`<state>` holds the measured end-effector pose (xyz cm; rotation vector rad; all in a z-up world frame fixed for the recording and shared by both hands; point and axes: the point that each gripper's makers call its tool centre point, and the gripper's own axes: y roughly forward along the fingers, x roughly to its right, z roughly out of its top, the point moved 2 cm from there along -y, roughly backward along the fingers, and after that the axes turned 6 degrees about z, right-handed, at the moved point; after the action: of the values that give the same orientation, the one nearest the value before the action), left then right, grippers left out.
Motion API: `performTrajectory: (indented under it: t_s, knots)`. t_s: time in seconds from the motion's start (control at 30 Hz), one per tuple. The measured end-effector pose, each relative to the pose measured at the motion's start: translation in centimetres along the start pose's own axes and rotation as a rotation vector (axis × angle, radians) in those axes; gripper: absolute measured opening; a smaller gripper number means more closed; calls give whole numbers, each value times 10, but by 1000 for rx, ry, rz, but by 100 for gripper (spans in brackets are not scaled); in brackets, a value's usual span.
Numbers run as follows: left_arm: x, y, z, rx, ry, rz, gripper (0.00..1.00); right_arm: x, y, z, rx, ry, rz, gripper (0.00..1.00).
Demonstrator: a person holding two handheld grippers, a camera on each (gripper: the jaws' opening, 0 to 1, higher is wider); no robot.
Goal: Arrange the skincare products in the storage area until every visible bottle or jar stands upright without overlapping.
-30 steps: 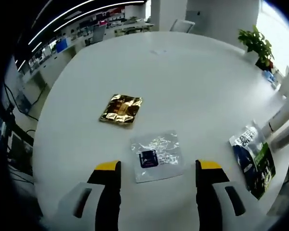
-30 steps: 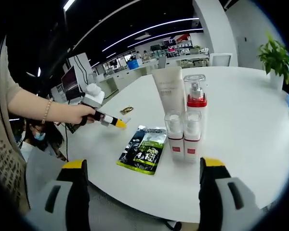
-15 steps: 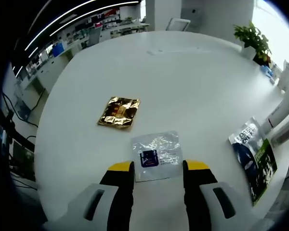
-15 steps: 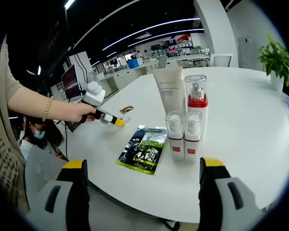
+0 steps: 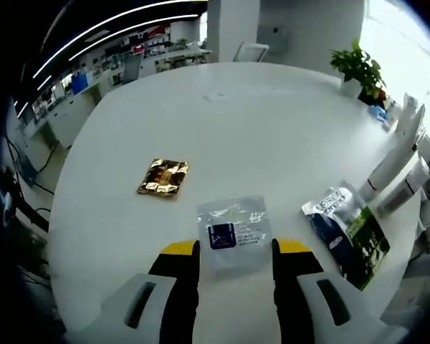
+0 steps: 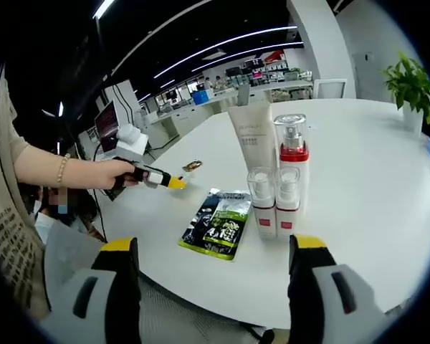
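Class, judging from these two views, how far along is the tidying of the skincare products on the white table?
Done: the white tube, the red-collared pump bottle and two small clear-capped bottles stand upright together. In hand: the left gripper, jaws narrowed, holds the clear plastic sachet. Left: the gold foil sachet and the dark green pouch lie flat; the right gripper is open.

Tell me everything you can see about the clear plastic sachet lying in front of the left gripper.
The clear sachet is a flat, roughly square pouch of transparent, slightly crinkled plastic that catches glare. A small dark blue square label sits near its lower left, with faint pale printing across the rest. It lies flat on the white table, just ahead of the left gripper, whose yellow-tipped jaws stand at either side of its near edge. Whether they touch it cannot be told. A gold foil packet lies apart on one side, a dark green-and-black pouch on the other.
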<state>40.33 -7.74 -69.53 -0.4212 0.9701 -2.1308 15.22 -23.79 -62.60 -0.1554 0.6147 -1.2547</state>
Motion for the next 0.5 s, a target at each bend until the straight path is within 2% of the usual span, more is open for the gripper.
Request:
performTrajectory:
  t_s: [0.3,0.5]
  knots:
    - [17,-36,-5,61,9,-31,38,-12,2,11,19,-36,29,83]
    - [35,-66,-4,123,18,-75,38,-26,8,20,39,-56,65,81]
